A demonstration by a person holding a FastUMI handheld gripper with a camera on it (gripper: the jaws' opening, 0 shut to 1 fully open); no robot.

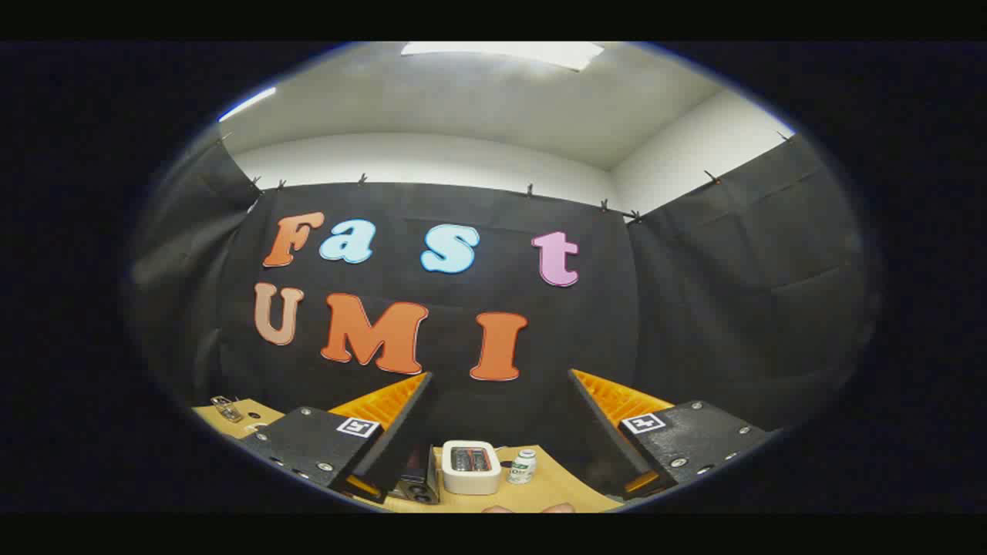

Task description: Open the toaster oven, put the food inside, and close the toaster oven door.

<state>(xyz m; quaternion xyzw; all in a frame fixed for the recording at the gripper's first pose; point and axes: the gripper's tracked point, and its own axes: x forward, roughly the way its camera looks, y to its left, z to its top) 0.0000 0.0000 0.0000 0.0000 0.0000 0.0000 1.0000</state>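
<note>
Beyond fingertips, on tan table (555,486), small white toaster (471,466) sitting, slots facing up, white bottle (523,465) just beside it. Gripper (497,420) hanging high, fingers spread wide apart, gripping nothing. Dark speaker-like box (420,482) standing just beside toaster on other side. Food item not identifiable. Risks, as judgement: descending finger clipping bottle and tipping it; light toaster sliding when pushed; approach from this height misjudging appliance position.
</note>
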